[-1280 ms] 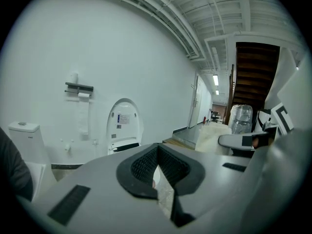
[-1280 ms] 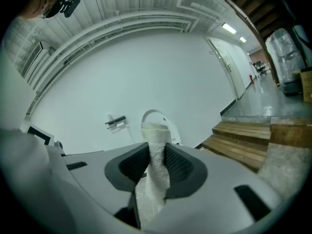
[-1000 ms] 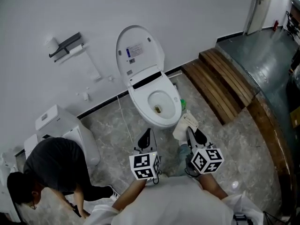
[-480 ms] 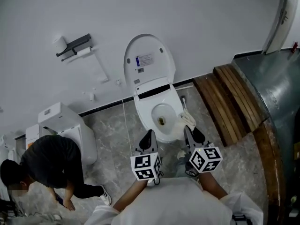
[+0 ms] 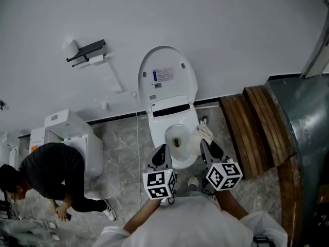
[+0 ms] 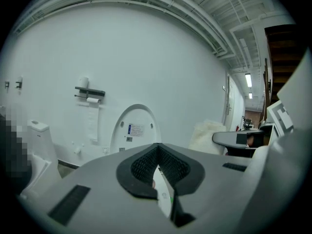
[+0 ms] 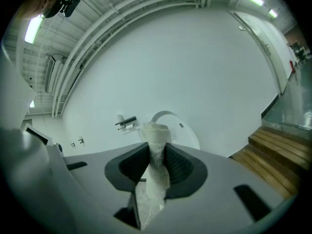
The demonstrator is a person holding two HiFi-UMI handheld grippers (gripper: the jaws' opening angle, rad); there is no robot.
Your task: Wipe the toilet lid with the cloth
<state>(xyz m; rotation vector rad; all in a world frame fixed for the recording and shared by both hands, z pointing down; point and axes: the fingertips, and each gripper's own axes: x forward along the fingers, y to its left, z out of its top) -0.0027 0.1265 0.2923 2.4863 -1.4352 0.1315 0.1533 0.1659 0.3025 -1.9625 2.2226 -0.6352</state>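
Observation:
A white toilet stands against the wall with its lid raised upright; a label sticks to the lid's inner face. The lid also shows ahead in the left gripper view, and its top peeks behind the cloth in the right gripper view. My right gripper hovers over the bowl's right rim, shut on a cream cloth that bunches up between its pads. My left gripper is shut and holds nothing, at the bowl's near left rim.
A second toilet stands at the left, with a crouching person in dark clothes beside it. A paper holder hangs on the wall. Wooden steps and a grey raised floor lie to the right.
Both grippers have moved forward toward the toilet, and the cloth now hangs over the bowl's right rim instead of the floor in front. The crouching person has shifted lower left.

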